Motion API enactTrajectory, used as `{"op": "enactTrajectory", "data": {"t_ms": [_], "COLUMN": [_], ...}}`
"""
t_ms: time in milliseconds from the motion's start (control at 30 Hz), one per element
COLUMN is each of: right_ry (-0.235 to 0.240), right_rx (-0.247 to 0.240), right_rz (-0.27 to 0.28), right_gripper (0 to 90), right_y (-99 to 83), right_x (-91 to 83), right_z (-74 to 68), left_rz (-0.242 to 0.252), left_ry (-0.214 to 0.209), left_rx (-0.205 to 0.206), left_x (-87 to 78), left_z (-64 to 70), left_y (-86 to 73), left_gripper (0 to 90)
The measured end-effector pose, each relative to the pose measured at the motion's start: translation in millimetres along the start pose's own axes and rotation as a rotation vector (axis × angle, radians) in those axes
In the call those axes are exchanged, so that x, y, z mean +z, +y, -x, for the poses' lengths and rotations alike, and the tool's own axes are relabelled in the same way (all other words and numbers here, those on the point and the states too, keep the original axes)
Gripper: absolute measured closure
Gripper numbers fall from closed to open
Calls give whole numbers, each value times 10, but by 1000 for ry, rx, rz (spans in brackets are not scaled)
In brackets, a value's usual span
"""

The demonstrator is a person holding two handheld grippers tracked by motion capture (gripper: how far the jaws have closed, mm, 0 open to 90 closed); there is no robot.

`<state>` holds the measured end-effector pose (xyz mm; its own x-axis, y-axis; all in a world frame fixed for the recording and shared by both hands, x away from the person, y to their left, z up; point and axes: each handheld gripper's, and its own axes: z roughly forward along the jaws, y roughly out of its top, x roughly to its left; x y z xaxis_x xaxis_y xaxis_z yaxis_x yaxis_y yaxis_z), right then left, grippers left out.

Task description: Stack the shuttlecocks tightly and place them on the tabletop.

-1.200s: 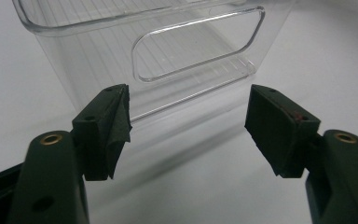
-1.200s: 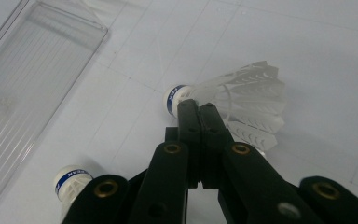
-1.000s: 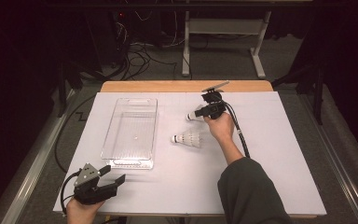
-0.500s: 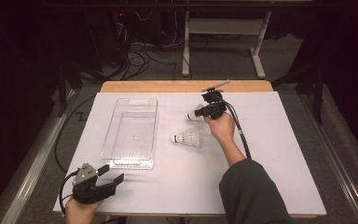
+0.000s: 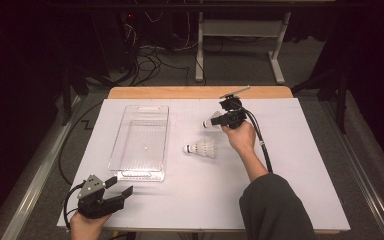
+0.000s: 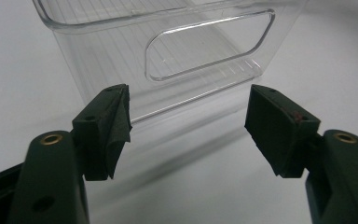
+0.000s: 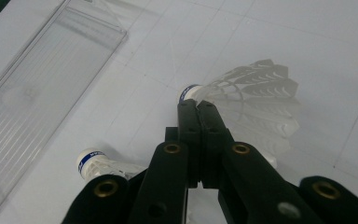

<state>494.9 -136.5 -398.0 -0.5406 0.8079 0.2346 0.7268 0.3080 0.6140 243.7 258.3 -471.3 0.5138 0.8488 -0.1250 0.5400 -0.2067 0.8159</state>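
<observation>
The table (image 5: 300, 200) carries a clear plastic bin (image 5: 141, 141) toward its left side, cut off at the top of the left gripper view, where just its near wall and handle slot show. The left gripper (image 5: 121, 191) rests near the front left corner, just short of the bin, jaws spread wide and holding nothing. Toward the back edge, the right gripper (image 5: 211, 122) is clamped tight on a shuttlecock (image 7: 247, 93); its jaws hide part of the feather skirt. A second shuttlecock (image 5: 200, 148) lies near the table's middle, just right of the bin, half hidden behind the jaws in the right gripper view. Compared with a second ago, little differs: both grippers keep their places.
</observation>
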Motion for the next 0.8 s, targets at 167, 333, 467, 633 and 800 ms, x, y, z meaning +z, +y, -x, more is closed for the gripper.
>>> {"op": "enactTrajectory", "data": {"t_ms": [167, 333, 467, 633, 800], "right_ry": [1, 3, 2, 2, 4], "right_rx": [1, 3, -1, 2, -3], "right_rz": [3, 3, 7, 8, 12], "right_gripper": [900, 900, 900, 900, 900], "right_y": [-26, -52, -78, -104, -128], "right_x": [-32, -59, -82, -120, -151], "right_z": [7, 16, 39, 48, 49], "left_rz": [-2, -1, -2, -1, -2], "left_ry": [0, 0, -1, 0, 0], "left_rx": [2, 1, 1, 0, 1], "left_x": [1, 2, 2, 5, 6], "left_z": [3, 3, 3, 7, 8], "left_y": [0, 0, 0, 0, 0], "left_gripper": [320, 320, 320, 320, 320]}}
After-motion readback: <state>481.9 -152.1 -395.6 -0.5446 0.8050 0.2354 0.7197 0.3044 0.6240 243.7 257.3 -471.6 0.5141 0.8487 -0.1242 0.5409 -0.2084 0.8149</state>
